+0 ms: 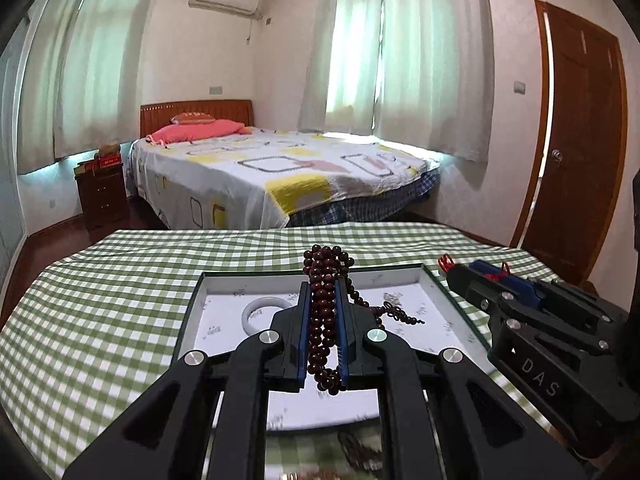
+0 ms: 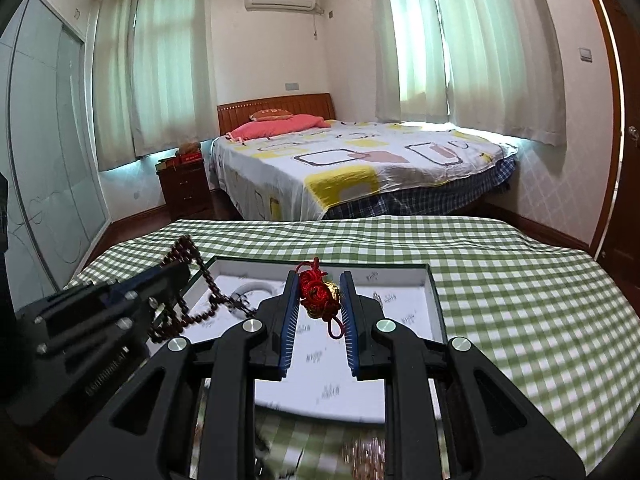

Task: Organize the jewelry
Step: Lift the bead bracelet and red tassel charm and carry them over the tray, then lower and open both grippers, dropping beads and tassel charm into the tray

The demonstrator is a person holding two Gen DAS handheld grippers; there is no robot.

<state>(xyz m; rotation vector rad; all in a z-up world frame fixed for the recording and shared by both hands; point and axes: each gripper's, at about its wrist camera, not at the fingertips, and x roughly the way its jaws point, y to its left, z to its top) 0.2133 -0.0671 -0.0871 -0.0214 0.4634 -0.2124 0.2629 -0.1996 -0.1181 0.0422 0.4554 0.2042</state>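
Left wrist: jaws clamp bead string [image 1: 322, 320]

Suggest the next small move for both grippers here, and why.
Probably lower both into the box: the left gripper is shut on the beads, the right gripper on the red charm, both above its floor, where a white bangle lies.
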